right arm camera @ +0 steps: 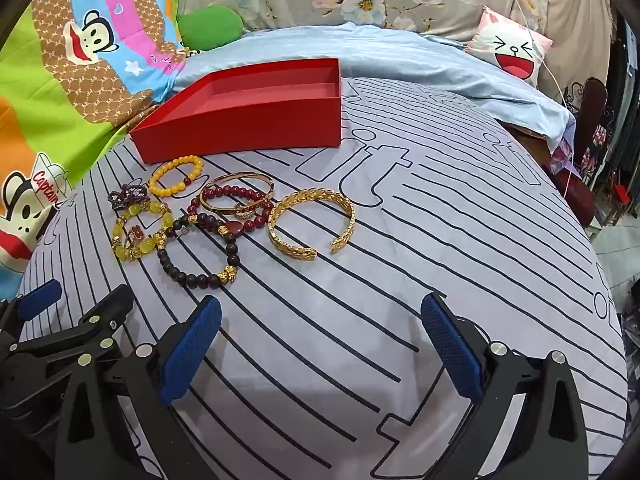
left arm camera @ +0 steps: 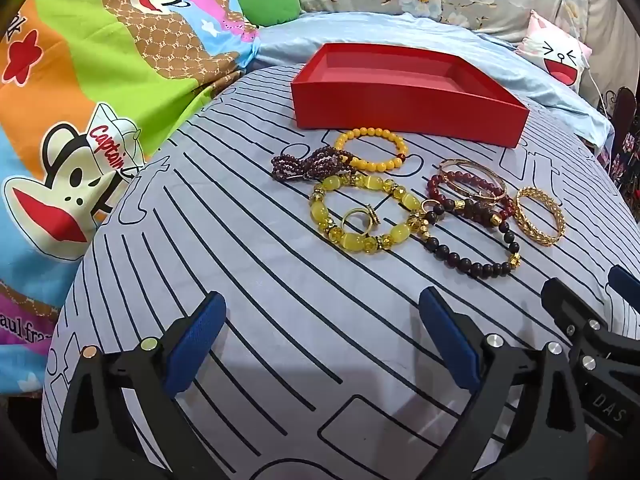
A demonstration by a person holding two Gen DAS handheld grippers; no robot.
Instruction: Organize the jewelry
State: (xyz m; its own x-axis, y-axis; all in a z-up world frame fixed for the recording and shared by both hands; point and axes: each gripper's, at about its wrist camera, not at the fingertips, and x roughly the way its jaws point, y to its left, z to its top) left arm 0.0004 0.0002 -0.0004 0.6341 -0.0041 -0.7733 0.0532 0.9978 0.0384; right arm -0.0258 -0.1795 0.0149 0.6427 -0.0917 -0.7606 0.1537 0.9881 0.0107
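An empty red box [left arm camera: 404, 110] [right arm camera: 248, 120] sits open on a striped grey cloth. In front of it lie several bracelets: a yellow bead one [left arm camera: 370, 149] [right arm camera: 176, 180], a purple bead strand [left arm camera: 308, 164], a large yellow stone one [left arm camera: 366, 212] [right arm camera: 140, 232] with a gold ring [left arm camera: 358, 220] inside it, a dark bead one [left arm camera: 472, 240] [right arm camera: 196, 256], a red bead one with gold bangles [left arm camera: 472, 182] [right arm camera: 236, 204], and a gold cuff [left arm camera: 540, 216] [right arm camera: 312, 222]. My left gripper [left arm camera: 320, 344] and right gripper [right arm camera: 320, 348] are both open, empty, and short of the jewelry.
A cartoon monkey blanket [left arm camera: 80, 100] lies at the left. A light blue sheet [right arm camera: 400, 64] and a pink cat pillow [right arm camera: 508, 50] lie behind the box. The cloth's right edge [right arm camera: 600, 280] drops off toward the floor.
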